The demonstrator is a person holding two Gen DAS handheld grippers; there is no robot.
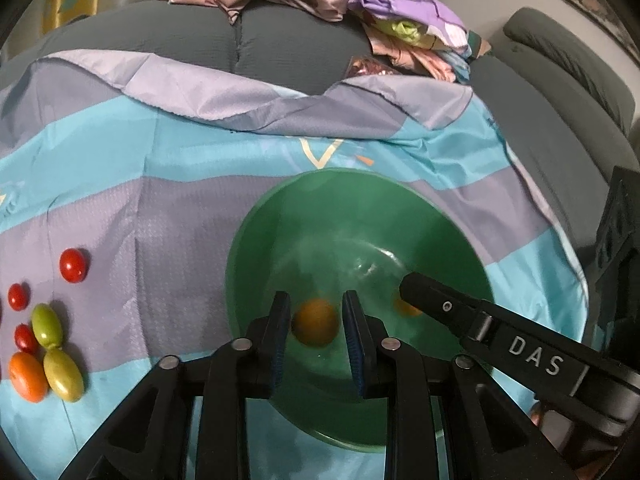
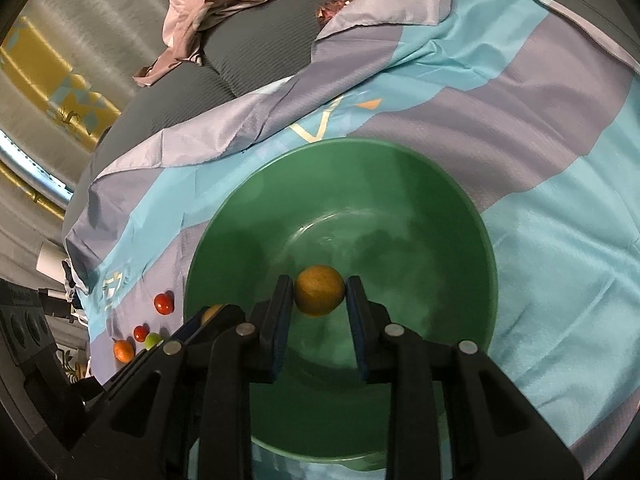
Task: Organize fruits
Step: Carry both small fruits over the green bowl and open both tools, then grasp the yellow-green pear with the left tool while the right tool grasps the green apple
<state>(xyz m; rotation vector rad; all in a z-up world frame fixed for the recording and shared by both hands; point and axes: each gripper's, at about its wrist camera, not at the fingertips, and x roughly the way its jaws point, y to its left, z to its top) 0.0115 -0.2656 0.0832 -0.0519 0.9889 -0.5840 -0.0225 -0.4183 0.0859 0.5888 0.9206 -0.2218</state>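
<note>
Up front in your left wrist view, your left tongs [image 1: 316, 326] hang over a smooth, glossy green bowl [image 1: 280, 216] with a round rim. Their black jaws, lined with ribbed blue pads [image 1: 354, 340], stand spread, and a blurred orange fruit [image 1: 315, 322] sits in the gap between them, low in the bowl; whether the pads touch it you cannot tell. A second orange fruit [image 1: 406, 307] lies further right in the bowl, partly hidden behind a finger of your right tongs [image 1: 424, 286], which reach in from the right. Off to the left, well apart from the bowl, small fruits lie on a sheeny striped cloth [image 1: 160, 184] of blue and lilac: three red tomatoes [image 1: 73, 265], two green oval ones [image 1: 47, 325] touching end to end, and an orange-red one [image 1: 28, 376] just beside them.

Now your right wrist view. Your right tongs [image 2: 319, 294] sit inside the same green bowl [image 2: 460, 208], and the matte, round orange fruit [image 2: 319, 290] is between the padded tips, which touch it on both sides, pinching it. Your left tongs [image 2: 218, 312] show at the lower left, with a bit of the other orange fruit [image 2: 210, 312] peeking over them. Crumpled pink fabric [image 2: 208, 4] lies on a grey quilted cushion [image 2: 248, 60] beyond the cloth.
</note>
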